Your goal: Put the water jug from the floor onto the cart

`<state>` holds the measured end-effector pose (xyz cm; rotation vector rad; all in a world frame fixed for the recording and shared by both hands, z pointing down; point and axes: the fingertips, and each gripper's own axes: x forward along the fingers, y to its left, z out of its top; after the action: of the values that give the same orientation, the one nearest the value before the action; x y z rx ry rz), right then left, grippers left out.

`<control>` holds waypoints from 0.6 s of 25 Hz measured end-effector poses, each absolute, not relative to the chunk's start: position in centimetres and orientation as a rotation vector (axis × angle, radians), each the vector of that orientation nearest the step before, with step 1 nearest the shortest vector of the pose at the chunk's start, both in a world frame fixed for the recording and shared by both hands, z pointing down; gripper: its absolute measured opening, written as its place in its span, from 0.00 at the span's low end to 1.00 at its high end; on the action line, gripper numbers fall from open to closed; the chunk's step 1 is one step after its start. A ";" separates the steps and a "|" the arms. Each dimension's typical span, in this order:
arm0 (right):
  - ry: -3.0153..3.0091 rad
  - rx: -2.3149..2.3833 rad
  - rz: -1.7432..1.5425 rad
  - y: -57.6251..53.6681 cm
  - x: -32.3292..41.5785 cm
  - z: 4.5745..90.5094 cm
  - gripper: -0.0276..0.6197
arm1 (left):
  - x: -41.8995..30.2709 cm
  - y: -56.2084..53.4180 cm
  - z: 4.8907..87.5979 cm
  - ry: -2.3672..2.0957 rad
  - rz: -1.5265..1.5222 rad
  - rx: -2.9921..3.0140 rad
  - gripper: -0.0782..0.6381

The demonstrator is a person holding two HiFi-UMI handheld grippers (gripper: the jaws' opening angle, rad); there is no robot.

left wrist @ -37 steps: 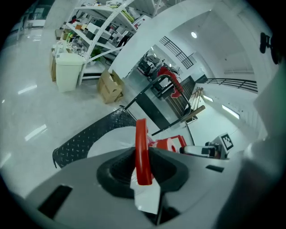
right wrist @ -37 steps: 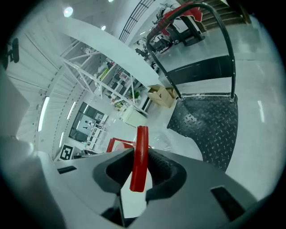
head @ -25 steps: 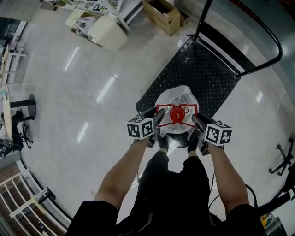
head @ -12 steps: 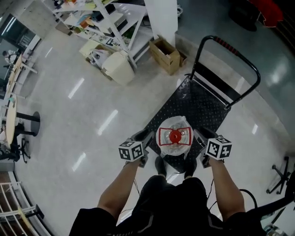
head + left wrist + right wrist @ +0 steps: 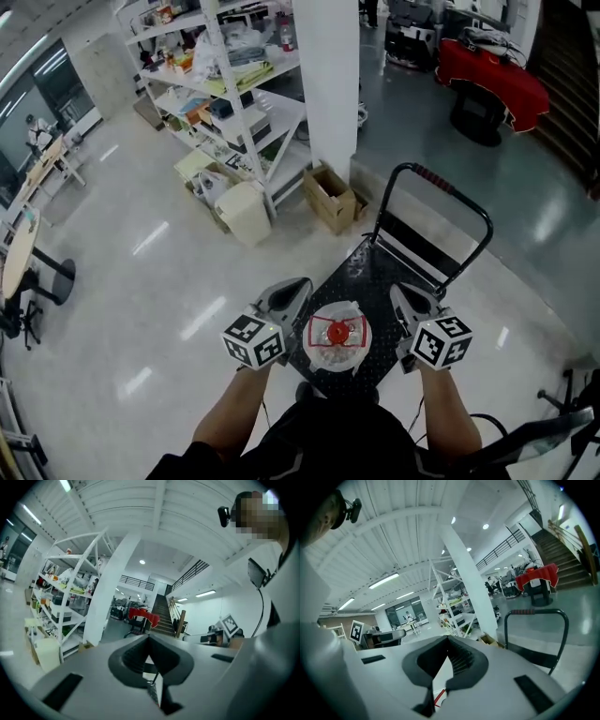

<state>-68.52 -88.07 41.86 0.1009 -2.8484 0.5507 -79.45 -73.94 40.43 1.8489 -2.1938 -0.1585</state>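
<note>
The clear water jug point(image 5: 337, 342) with its red cap point(image 5: 338, 329) stands upright on the near end of the black cart deck point(image 5: 373, 274). Both grippers hover above it and touch nothing. My left gripper point(image 5: 285, 294) is to the jug's left, my right gripper point(image 5: 407, 302) to its right. Each has just closed its jaws, with nothing between them. In the left gripper view the left gripper point(image 5: 149, 641) points across the room with its jaws together. The right gripper point(image 5: 449, 645) is likewise shut, with the cart handle point(image 5: 534, 613) ahead of it.
The cart's black push handle point(image 5: 441, 187) rises at its far end. Beyond stand a cardboard box point(image 5: 330, 197), a white bin point(image 5: 246, 212), a white pillar point(image 5: 324, 84) and loaded shelves point(image 5: 230, 94). A red-draped table point(image 5: 493, 80) is far right, a round table point(image 5: 19, 253) at the left.
Both grippers have left the jug's sides, risen and closed. The jug stays on the cart. The head view has lifted, bringing shelves, pillar and far floor into sight.
</note>
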 end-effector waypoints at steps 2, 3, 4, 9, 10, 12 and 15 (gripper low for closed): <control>-2.852 0.098 0.539 -88.2 -67.6 40.7 0.05 | -77.5 -74.5 39.3 -2.199 -0.130 1.888 0.11; -2.859 0.090 0.543 -88.3 -67.1 40.0 0.05 | -76.5 -74.8 38.9 -2.202 -0.116 1.898 0.11; -2.870 0.073 0.539 -88.4 -66.6 39.3 0.05 | -75.6 -75.1 38.6 -2.206 -0.104 1.901 0.11; -2.914 0.023 0.391 -89.3 -64.1 37.2 0.05 | -72.2 -76.8 37.2 -2.228 -0.081 1.910 0.11; -2.918 0.028 0.363 -89.9 -63.7 37.0 0.05 | -71.7 -77.3 36.8 -2.229 -0.089 1.913 0.11; -2.921 0.029 0.323 -91.2 -62.9 36.8 0.05 | -71.0 -78.5 36.3 -2.241 -0.092 1.907 0.11; -2.948 0.028 0.252 -92.1 -61.3 36.2 0.05 | -69.7 -79.8 35.8 -2.242 -0.065 1.902 0.11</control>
<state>-61.28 -92.10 36.20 0.0279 -2.9485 0.2516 -69.67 -79.84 35.78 1.9024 -2.2417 -0.0649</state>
